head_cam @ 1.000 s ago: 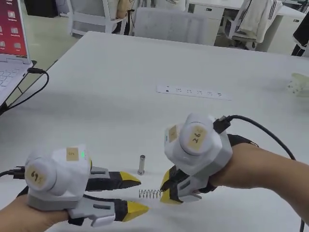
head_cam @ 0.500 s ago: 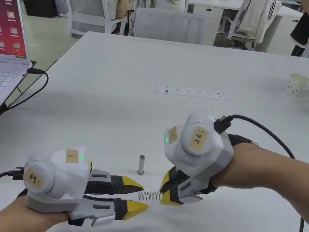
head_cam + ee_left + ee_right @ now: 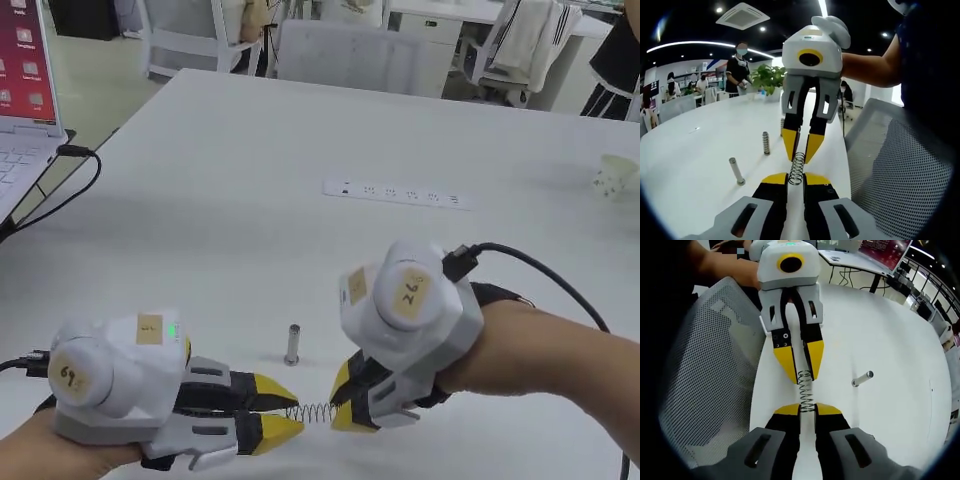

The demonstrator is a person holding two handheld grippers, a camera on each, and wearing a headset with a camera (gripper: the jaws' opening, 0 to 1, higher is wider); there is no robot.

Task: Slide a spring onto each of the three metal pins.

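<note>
Office: laptop [image 3: 25, 70], mesh chair [image 3: 350, 55], power strip [image 3: 397, 192]

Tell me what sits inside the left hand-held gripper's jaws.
One end of the spring; the right hand-held gripper pinches the other. The tips cover the coil ends.

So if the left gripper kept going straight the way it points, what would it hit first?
The spring, whose near end sits between its jaws. Straight behind it is the right gripper, holding the spring's far end and pointing back at it.
</note>
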